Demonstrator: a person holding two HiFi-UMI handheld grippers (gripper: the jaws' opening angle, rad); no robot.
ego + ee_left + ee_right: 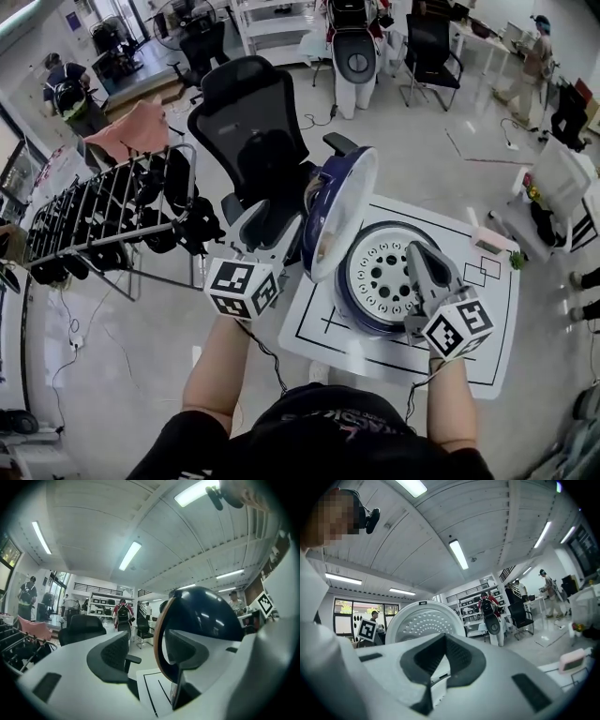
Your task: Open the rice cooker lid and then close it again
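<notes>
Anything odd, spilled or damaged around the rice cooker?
Nothing stands out. The rice cooker sits on its white mat, lid standing open and intact, no spill visible. The left gripper is open beside the lid; the right gripper is shut over the cooker.

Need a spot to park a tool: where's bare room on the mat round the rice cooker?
Free: white mat right of the rice cooker, up to the pink block, and its near strip. Crowded: left side, where open lid, left tool and office chair bunch together.
</notes>
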